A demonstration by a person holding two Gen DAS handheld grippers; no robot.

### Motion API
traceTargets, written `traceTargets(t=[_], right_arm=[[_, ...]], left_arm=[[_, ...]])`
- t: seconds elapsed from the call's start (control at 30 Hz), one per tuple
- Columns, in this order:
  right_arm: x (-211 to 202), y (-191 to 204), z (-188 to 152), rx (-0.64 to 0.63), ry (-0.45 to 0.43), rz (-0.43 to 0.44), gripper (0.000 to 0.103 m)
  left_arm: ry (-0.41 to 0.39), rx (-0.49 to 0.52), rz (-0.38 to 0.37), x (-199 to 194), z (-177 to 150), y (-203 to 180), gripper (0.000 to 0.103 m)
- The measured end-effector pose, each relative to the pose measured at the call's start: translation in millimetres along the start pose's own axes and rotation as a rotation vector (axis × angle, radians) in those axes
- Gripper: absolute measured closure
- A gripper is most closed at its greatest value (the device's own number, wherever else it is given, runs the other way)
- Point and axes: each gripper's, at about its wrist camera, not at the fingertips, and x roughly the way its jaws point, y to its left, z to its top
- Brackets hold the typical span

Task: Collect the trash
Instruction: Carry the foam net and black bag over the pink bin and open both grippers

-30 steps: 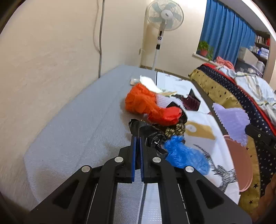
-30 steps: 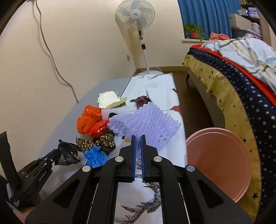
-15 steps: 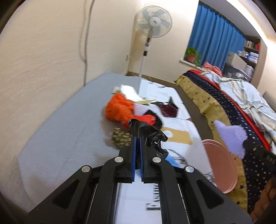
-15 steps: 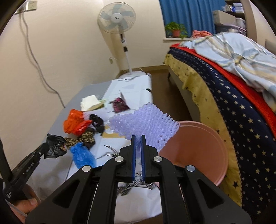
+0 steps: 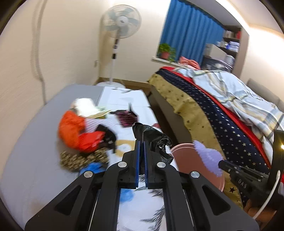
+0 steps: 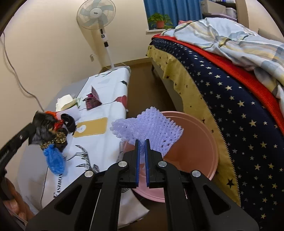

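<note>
My left gripper (image 5: 141, 142) is shut on a crumpled black plastic bag (image 5: 152, 140), held in the air over the table's right side; it also shows in the right wrist view, left gripper (image 6: 31, 130), with the black bag (image 6: 43, 128). My right gripper (image 6: 142, 142) is shut on a lilac foam net (image 6: 150, 128) that hangs over the pink basin (image 6: 198, 142) on the floor. The left wrist view shows the foam net (image 5: 207, 158) above the basin (image 5: 184, 160). Orange bags (image 5: 74, 131), a blue bag (image 6: 55, 158) and a leopard-print wrapper (image 5: 79, 158) lie on the table.
The low table (image 6: 106, 113) has a white printed cloth. A dark red wrapper (image 6: 93, 100) and white paper (image 6: 64, 102) lie further back. A bed (image 6: 230, 92) with a starred cover stands right of the basin. A standing fan (image 6: 96, 16) is by the wall.
The left gripper has lifted the black bag off the table and swung it right, toward the basin. The right gripper has carried the foam net right and down, from over the table to over the basin.
</note>
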Motion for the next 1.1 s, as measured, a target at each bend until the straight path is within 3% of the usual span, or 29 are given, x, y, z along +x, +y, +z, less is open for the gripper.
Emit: traceTargets(t=[0.17, 0.37, 0.73, 0.83, 0.87, 0.9, 0.93, 1.0, 1.1], right_arm=[[0, -9, -2, -0.014, -0.010, -0.049, 0.098], [18, -23, -8, 0.019, 0.037, -0.059, 0.098], [39, -22, -13, 0.010, 0.072, -0.058, 0.097], [42, -22, -13, 0.016, 0.082, -0.055, 0.084], [43, -23, -13, 0.021, 0.091, -0.063, 0.058], [41, -26, -13, 0.033, 0.084, -0.075, 0.040], [38, -28, -13, 0.048, 0.069, -0.085, 0.039], [35, -34, -11, 0.077, 0.063, -0.090, 0.039], [30, -43, -10, 0.113, 0.051, -0.110, 0.039]], left_arm=[[-0.002, 0.072, -0.073, 29, 9, -30, 0.099], [0.004, 0.132, -0.167, 57, 15, -56, 0.099], [0.050, 0.101, -0.212, 82, 8, -65, 0.099], [0.052, 0.100, -0.238, 83, 8, -69, 0.099], [0.050, 0.099, -0.265, 82, 8, -71, 0.099], [0.049, 0.104, -0.280, 82, 8, -74, 0.094], [0.061, 0.115, -0.290, 84, 8, -78, 0.073], [0.079, 0.121, -0.301, 86, 6, -82, 0.041], [0.069, 0.096, -0.290, 83, 5, -78, 0.043]])
